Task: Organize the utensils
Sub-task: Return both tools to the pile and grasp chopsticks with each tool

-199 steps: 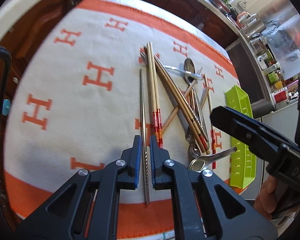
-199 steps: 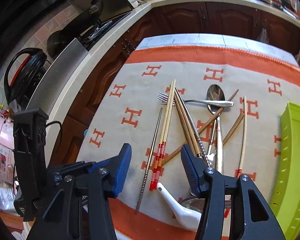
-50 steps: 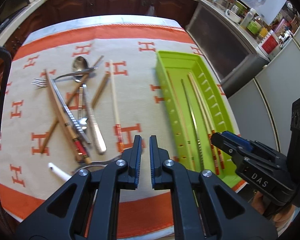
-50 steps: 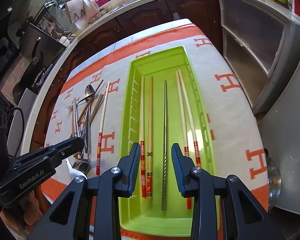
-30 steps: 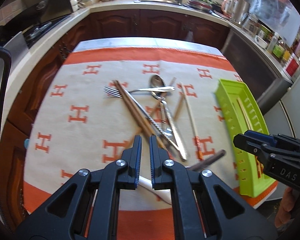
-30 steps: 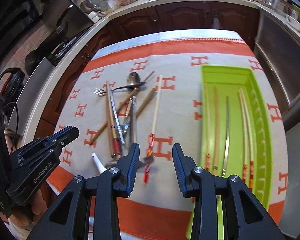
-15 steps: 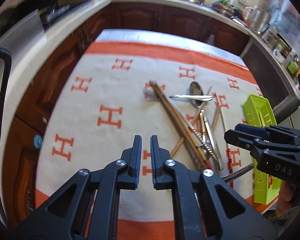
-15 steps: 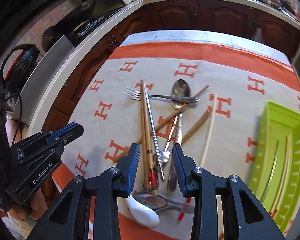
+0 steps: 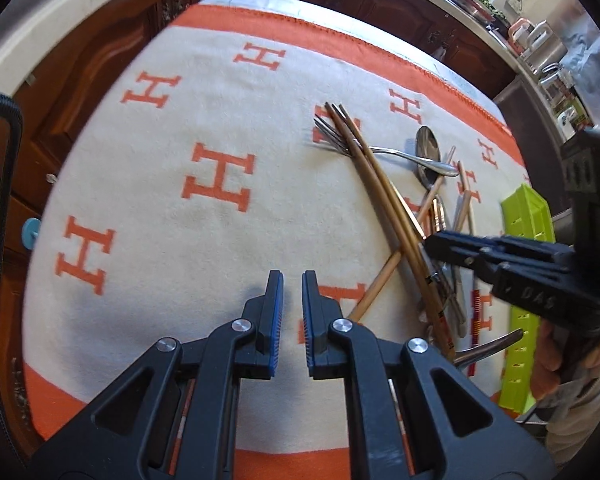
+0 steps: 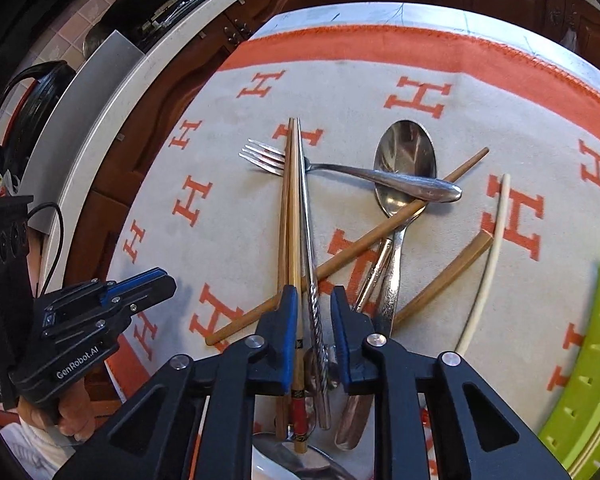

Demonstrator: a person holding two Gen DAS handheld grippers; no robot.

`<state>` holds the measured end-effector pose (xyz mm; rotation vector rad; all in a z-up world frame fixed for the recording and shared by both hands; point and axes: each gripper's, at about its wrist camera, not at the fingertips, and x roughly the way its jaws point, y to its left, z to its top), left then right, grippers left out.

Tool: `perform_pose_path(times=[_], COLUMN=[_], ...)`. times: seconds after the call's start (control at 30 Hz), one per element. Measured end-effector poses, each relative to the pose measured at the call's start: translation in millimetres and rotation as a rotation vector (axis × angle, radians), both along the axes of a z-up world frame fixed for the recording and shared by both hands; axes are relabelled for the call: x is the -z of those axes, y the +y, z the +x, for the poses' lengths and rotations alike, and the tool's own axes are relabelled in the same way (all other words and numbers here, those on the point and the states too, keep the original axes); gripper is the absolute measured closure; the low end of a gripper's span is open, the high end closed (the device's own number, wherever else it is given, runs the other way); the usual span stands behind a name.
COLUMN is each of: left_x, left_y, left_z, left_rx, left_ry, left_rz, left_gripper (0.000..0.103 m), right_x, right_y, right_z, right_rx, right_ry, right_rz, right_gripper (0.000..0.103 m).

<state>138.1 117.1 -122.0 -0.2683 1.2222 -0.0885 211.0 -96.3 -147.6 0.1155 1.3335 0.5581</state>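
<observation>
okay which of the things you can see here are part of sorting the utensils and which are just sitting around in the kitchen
Job: fork, spoon, metal chopstick, wooden chopsticks, green tray, right claw.

Lying about: patterned cloth, black kettle, counter clutter.

Both grippers back at the pile, tray now at the frame edge

Since 1.7 s ago the right gripper (image 10: 313,294) has swung from over the green tray (image 10: 592,360), now only a sliver at the lower right of its frame, to the utensil pile, its open jaws straddling the twisted metal chopstick (image 10: 314,312) beside 2 wooden chopsticks (image 10: 291,208). The left gripper (image 9: 292,280) has shifted left over bare blanket (image 9: 160,200), jaws a narrow gap apart.
</observation>
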Motion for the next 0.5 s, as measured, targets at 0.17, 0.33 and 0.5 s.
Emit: perform_pose_path(times=[0.17, 0.33, 0.5], left_x=[5, 15, 22], left_y=[-4, -10, -24], left_z=[15, 36, 49], left_rx=[0.011, -0.006, -0.008], left_ry=[-0.003, 0.013, 0.014], left_rz=[-0.113, -0.214, -0.198], left_gripper=[0.096, 0.096, 0.096], right_x=[13, 10, -7], right_y=[2, 3, -10], right_z=[1, -7, -15], right_rx=[-0.026, -0.017, 0.033], right_ry=[0.025, -0.005, -0.030], right_rz=[0.003, 0.017, 0.083], right_gripper=[0.096, 0.097, 0.097])
